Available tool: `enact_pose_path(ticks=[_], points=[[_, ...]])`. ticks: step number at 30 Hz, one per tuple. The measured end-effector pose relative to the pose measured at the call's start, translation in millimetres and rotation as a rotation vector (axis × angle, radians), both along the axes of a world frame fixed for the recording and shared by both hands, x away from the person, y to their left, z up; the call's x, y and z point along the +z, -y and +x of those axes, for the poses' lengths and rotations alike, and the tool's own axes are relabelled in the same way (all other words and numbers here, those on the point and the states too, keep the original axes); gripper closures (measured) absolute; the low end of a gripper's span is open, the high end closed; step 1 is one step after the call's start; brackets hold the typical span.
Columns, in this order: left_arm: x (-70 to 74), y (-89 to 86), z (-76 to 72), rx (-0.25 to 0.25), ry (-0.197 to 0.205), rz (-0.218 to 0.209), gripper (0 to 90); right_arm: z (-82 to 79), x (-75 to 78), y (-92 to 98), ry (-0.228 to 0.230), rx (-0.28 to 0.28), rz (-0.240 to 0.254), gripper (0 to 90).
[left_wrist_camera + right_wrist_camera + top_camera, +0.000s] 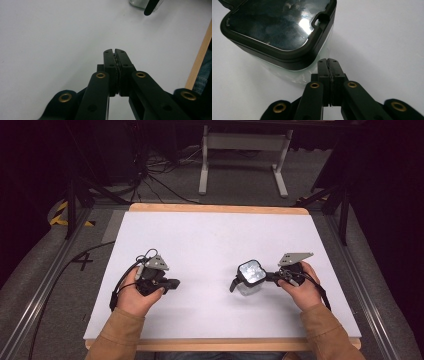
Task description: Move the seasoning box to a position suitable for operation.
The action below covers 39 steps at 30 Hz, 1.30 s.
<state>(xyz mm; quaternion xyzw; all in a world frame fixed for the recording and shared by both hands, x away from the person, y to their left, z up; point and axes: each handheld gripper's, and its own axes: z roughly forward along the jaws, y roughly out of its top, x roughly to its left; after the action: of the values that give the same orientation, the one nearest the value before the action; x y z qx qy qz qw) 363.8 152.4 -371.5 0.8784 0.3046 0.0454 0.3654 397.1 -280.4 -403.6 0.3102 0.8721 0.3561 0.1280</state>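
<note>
Seen on the white table (210, 235): one clear container (250, 276) with a black-rimmed lid (279, 27), standing upright a little right of the middle, nearer to the person's edge. Lid on, and seemingly closed all around, with a small latch or notch at one corner. A black strap or handle (233, 284) hanging down at its left side.

Right gripper (272, 277): jaws pressed fully together, nothing between them. Tips just beside the container's lower wall in the right gripper view (329, 65), close to the lid's rim; touching or not, cannot be told.

Left gripper (172, 283): also closed completely, holding nothing (115, 56), resting low over bare table well apart from the container, pointing toward it.

Judged progress: very early. Container not gripped, not lifted, lid not opened. Approach from the right side nearly finished, probably. Left to do: opening of the jaws, taking hold of the container or its lid, then the handling itself. Left gripper probably needed later for steadying the body.
</note>
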Motion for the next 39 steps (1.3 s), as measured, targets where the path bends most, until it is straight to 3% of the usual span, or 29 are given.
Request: enact_pose_path(ticks=[9,18,24,31,35,39], points=[[-0.5,0.7,1.0,-0.002,0.003,0.002,88.1,-5.1,0.8,-3.3,-0.018,0.021,0.0,89.6],[0.2,2.9,3.6,-0.012,0.0,-0.005,87.9,-23.8,2.6,-12.4,-0.048,0.055,-0.022,89.6],[0.4,6.7,7.2,-0.027,-0.003,-0.008,87.8,-35.8,-0.7,-20.1,-0.094,0.098,-0.031,89.5],[0.8,10.5,9.4,-0.031,-0.001,-0.013,87.7,-41.9,-2.0,-23.8,-0.112,0.126,-0.026,89.6],[1.7,8.9,8.8,-0.033,0.003,-0.009,87.4,-37.8,2.2,-16.7,-0.078,0.102,-0.033,89.6],[0.5,6.2,4.3,-0.017,0.005,-0.011,87.1,-24.4,4.0,-6.9,-0.026,0.031,-0.02,89.7]])
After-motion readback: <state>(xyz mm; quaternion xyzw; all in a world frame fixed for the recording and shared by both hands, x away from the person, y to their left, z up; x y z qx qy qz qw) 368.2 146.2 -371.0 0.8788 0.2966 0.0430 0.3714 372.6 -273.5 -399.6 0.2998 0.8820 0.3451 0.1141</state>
